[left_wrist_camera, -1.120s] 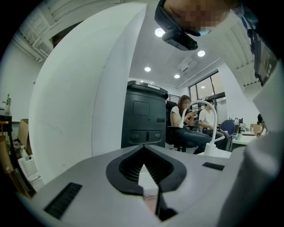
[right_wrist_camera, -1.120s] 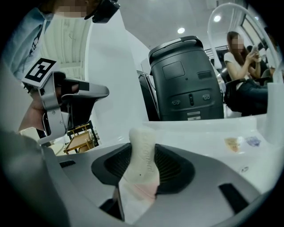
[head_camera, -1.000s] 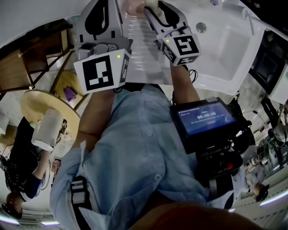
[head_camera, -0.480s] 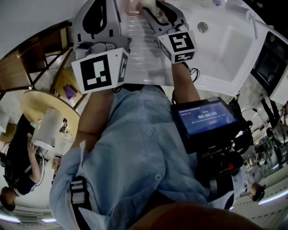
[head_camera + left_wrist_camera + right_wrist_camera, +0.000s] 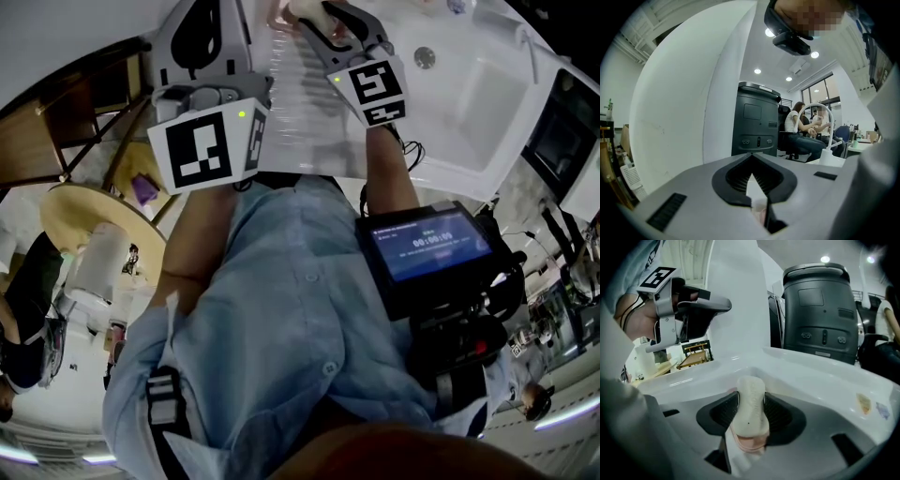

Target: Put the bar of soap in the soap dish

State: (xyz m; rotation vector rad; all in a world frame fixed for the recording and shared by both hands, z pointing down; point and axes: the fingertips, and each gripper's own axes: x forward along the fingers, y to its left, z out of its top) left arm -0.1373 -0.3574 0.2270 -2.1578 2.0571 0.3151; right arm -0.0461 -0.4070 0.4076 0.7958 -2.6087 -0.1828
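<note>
A cream bar of soap point(image 5: 750, 408) stands on edge between the jaws of my right gripper point(image 5: 750, 414), which is shut on it. Just under the soap shows the pink rim of the soap dish point(image 5: 749, 444); whether they touch I cannot tell. In the head view the right gripper point(image 5: 317, 15) reaches to the far end of the white counter, with the soap point(image 5: 302, 8) and a bit of the pink dish point(image 5: 277, 15) at the top edge. My left gripper point(image 5: 202, 37) is held beside it, tilted up, jaws closed and empty point(image 5: 751, 180).
The white counter point(image 5: 309, 103) runs into a sink basin point(image 5: 469, 84) with a drain point(image 5: 425, 57) on the right. A large dark bin point(image 5: 818, 310) stands beyond the counter. A round wooden table point(image 5: 80, 220) and people are at the left.
The right gripper with the soap has crept a little farther forward and to the right. The left gripper has barely moved. A person in the background at the left has shifted.
</note>
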